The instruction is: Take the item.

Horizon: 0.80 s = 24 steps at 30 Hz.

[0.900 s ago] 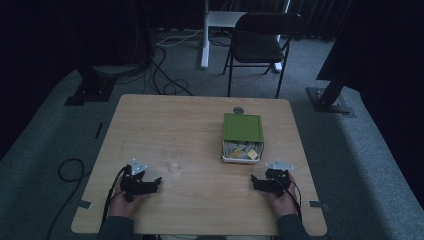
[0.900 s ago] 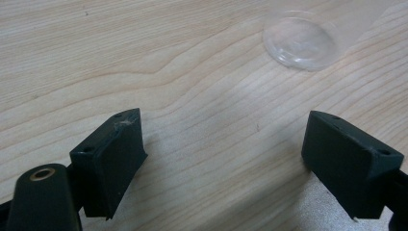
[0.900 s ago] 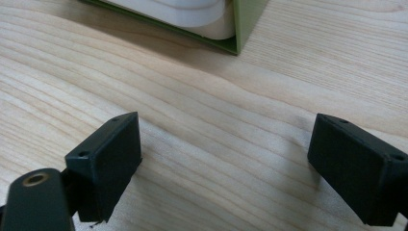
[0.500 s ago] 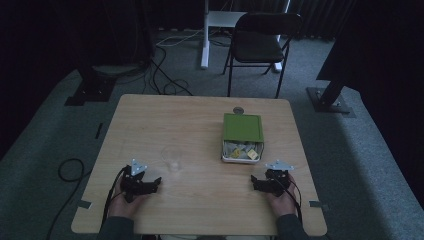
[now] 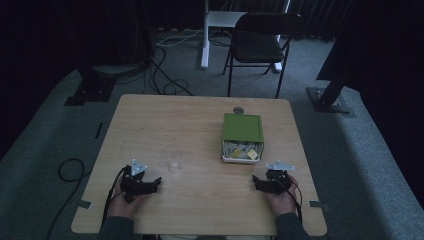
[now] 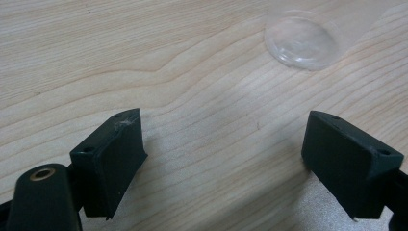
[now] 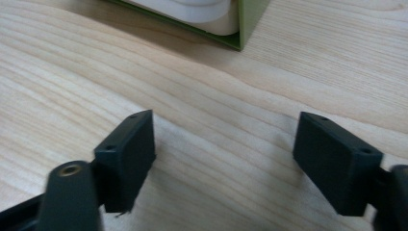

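Both my grippers, left gripper (image 5: pixel 156 182) and right gripper (image 5: pixel 256 181), rest wide open, empty. The clear thin plastic cup (image 5: pixel 172 157) stands just ahead of my left: probably light, crushable, so pinch its wall gently.

In the right gripper view, the green box (image 7: pixel 243 21) is cut off by the top edge, its white inner tray (image 7: pixel 192 9) barely showing. In the high view, the box's small contents (image 5: pixel 242 151) and the round object (image 5: pixel 238 110) at its far end are too small to identify.
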Tool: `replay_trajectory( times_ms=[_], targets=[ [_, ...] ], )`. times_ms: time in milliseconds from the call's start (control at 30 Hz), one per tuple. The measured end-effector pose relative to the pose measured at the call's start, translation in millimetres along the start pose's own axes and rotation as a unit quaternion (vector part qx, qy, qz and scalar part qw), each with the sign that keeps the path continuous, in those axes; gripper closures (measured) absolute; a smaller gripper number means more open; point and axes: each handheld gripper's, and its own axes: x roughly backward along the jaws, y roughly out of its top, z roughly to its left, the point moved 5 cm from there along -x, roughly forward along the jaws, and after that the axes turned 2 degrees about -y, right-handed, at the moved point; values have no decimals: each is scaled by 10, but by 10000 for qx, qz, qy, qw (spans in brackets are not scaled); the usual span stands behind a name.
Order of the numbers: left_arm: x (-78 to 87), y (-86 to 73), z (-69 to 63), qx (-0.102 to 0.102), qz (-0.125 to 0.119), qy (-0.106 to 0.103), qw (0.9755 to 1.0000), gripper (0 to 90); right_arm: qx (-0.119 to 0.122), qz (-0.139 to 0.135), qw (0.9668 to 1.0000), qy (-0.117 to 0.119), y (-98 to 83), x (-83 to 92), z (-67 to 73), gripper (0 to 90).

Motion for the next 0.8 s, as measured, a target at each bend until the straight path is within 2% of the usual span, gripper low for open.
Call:
replay_trajectory(
  times_ms=[33,333,500,800],
  targets=[
    [0,0,-2,11,-3,-3,10000,157,46,-125,9999,31,19,48,23,274],
    [-1,0,-1,5,-3,-1,10000,157,95,-425,9988,231,84,169,86,370],
    [-1,0,-1,6,-4,-2,10000,158,174,-525,9981,261,123,214,123,391],
    [-1,0,0,1,-3,-2,10000,157,354,-706,9957,485,196,296,214,451]
  ],
)
